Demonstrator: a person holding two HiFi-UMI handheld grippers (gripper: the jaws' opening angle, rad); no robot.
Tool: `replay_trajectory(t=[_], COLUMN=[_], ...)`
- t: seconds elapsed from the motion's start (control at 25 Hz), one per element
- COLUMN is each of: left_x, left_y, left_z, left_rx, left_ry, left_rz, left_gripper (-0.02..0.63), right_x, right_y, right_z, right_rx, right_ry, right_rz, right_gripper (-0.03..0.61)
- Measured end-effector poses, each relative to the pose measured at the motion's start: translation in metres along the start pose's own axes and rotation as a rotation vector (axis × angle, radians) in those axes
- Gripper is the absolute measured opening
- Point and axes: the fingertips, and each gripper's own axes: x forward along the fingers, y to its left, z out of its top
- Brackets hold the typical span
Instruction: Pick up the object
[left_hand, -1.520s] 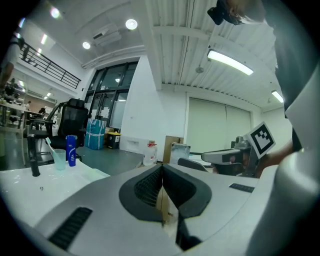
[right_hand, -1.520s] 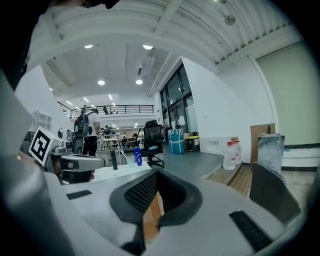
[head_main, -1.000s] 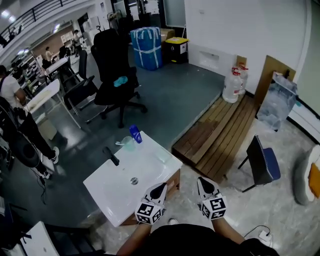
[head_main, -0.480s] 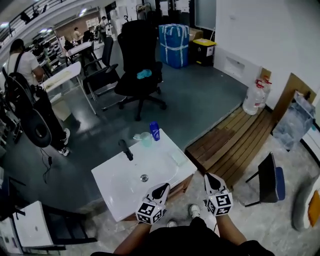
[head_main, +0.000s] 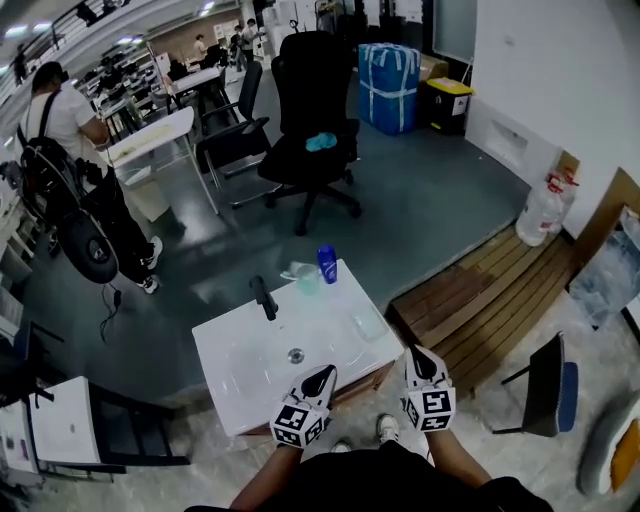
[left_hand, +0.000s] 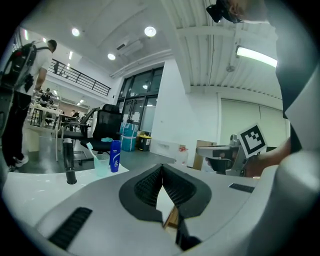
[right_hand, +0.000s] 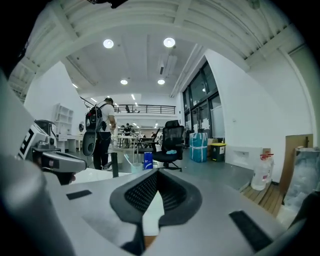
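Clear cup (head_main: 306, 280) with a toothbrush (left_hand: 89, 148) in it stands right of the black faucet (head_main: 264, 297), at the far edge of the white sink worktop (head_main: 225, 365). Blue bottle (head_main: 327, 264) is just beside the cup, well apart from your grippers at the near edge. Left gripper (head_main: 320, 378) and right gripper (head_main: 420, 360): jaws together, holding nothing.

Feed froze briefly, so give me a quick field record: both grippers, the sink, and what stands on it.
left gripper: shut, empty, at the sink's near edge
right gripper: shut, empty, beside the near right corner
surface: white rectangular sink basin
far edge of it: black faucet, clear plastic cup, blue plastic bottle
held: nothing
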Motion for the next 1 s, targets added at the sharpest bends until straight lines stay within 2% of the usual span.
replay_trajectory(t=[0.48,1.0], left_x=[0.02,0.024], left_y=[-0.001,0.009], left_z=[-0.007,-0.031], left_rx=[-0.043,-0.081], left_ry=[0.027,0.068], left_rz=[0.094,0.166], left_gripper=[0.02,0.021], right_x=[0.022,0.05], right_y=[-0.01,0.012], right_z=[-0.035,-0.094], right_rx=[-0.001,-0.031], right_ry=[0.105,0.218], right_rz=[0.109,0.203], right_gripper=[0.018,0.018])
